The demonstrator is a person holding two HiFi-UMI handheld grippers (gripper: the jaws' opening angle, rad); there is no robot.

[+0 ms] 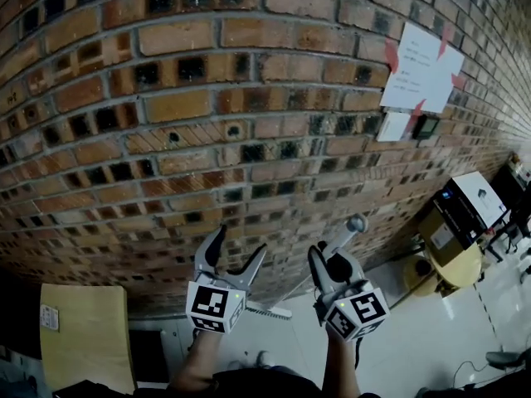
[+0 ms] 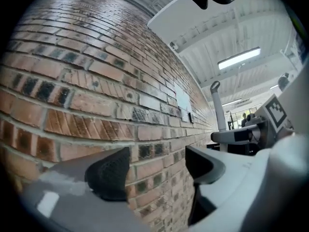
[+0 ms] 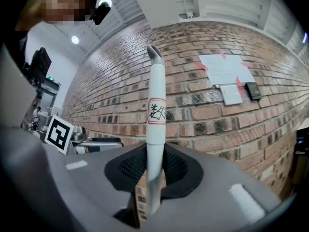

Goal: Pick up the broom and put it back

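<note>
The broom has a pale grey-white handle (image 3: 155, 115) bearing a small labelled sticker, and it stands nearly upright in front of the brick wall (image 1: 207, 98). My right gripper (image 3: 153, 167) is shut on that handle, with both pads pressed against it. In the head view the handle (image 1: 353, 226) slants down to the bristle head (image 1: 267, 310) near the foot of the wall, and the right gripper (image 1: 329, 264) clasps it near the top. My left gripper (image 1: 238, 251) hovers beside it, open and holding nothing. The left gripper view shows its jaws (image 2: 157, 164) spread before the bricks, with the handle (image 2: 218, 108) off to the right.
White paper notices (image 1: 423, 65) and a small switch plate (image 1: 427, 126) are fixed on the wall at upper right. A yellow board (image 1: 87, 334) stands at lower left. Boxes (image 1: 469, 206) and a yellow stool (image 1: 452, 268) crowd the floor at right.
</note>
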